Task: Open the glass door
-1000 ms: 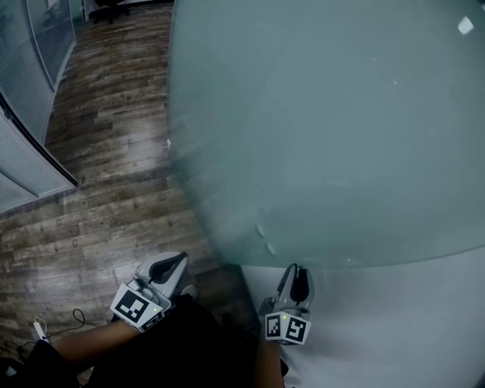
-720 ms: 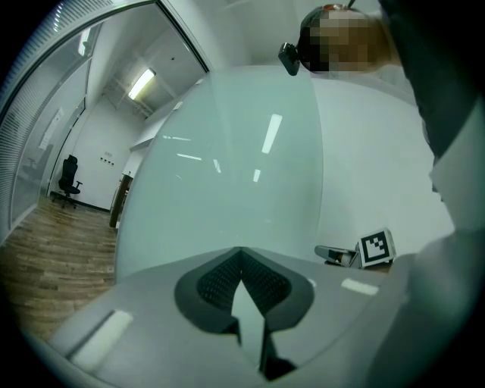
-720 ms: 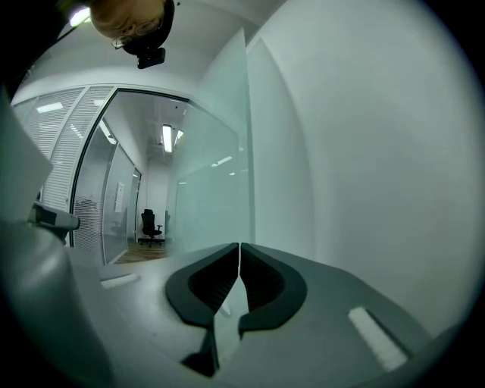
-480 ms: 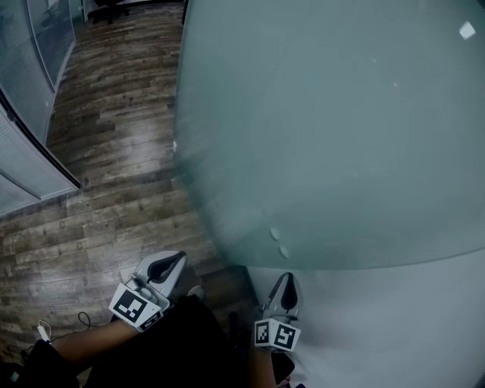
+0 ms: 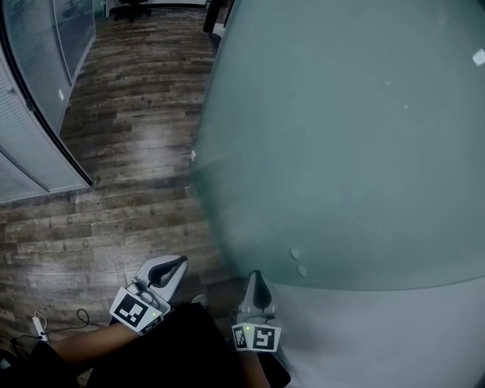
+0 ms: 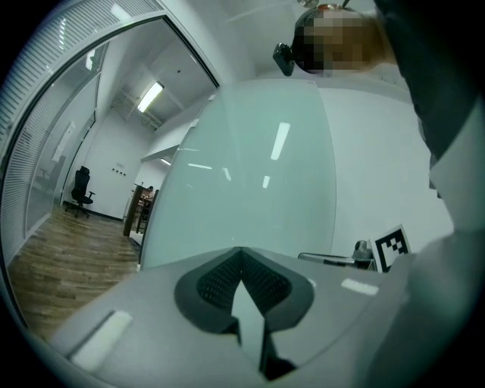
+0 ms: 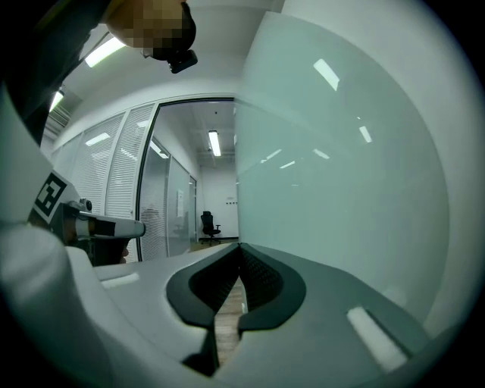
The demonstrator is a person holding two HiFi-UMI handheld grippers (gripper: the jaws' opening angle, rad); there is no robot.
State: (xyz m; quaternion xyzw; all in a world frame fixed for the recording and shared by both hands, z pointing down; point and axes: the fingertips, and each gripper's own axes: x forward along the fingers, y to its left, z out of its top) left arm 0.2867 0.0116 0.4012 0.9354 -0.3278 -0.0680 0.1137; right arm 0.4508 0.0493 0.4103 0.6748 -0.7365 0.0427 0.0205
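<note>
Right tool point(image 5: 255, 276): pressed together, nothing pinched. Tip just below the door's lower margin, at 6 o'clock of the head view. Left tool point(image 5: 176, 261): likewise pressed together and empty, at 7 o'clock, apart from the glass.

Glass door point(image 5: 341, 136): frosted pane filling the head view from 12 round to 4 o'clock, free edge running down from 12 towards centre. Two small round fittings point(image 5: 298, 261) low on the pane, near the right tool. In the right gripper view: pane from 1 to 4 o'clock, corridor showing past its edge at 11. Contact between right tool and glass: cannot tell.

Around: white wall point(image 5: 394, 333) at 5 o'clock; wood floor point(image 5: 129, 151) from 9 to 11; glass partition with blinds point(image 5: 30, 129) at 10; office chair point(image 5: 130, 7) far off at 11.

Step, judged: door ajar, opening not yet complete.

Next, judged: flat push with the closed right tool against the pane near its free edge. Light force, steady sweep, left tool clear of the edge.
</note>
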